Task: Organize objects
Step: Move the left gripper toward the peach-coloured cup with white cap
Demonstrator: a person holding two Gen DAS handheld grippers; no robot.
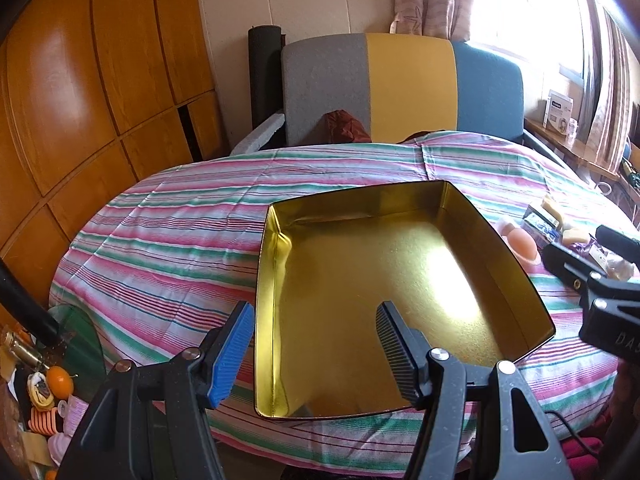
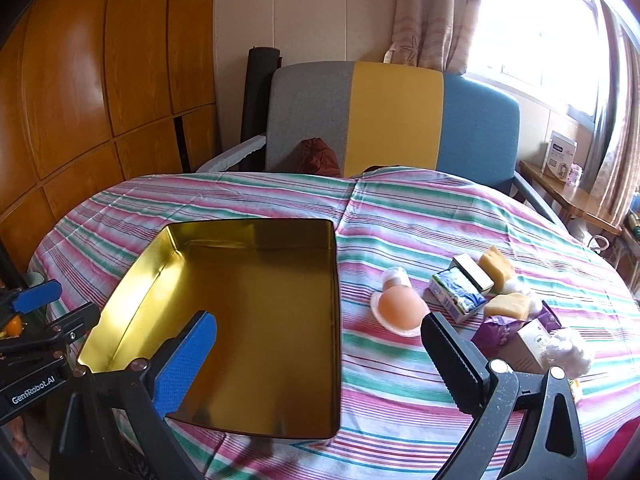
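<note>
An empty gold metal tin [image 1: 360, 280] lies open on the striped tablecloth; it also shows in the right wrist view [image 2: 256, 308]. My left gripper [image 1: 316, 328] is open and empty, hovering over the tin's near left edge. My right gripper [image 2: 320, 340] is open and empty, above the tin's right wall. To the tin's right lie a peach dome-shaped item [image 2: 402, 308], a blue and white carton [image 2: 458, 294], yellow sponge blocks [image 2: 496, 266], a purple packet [image 2: 500, 330] and white cotton balls [image 2: 570, 346].
A grey, yellow and blue chair [image 2: 392, 120] stands behind the round table [image 2: 440, 208]. Wooden cabinets [image 2: 100, 80] fill the left wall. A side shelf with a box [image 2: 560, 158] sits at right under the window. Clutter lies on the floor at lower left [image 1: 48, 392].
</note>
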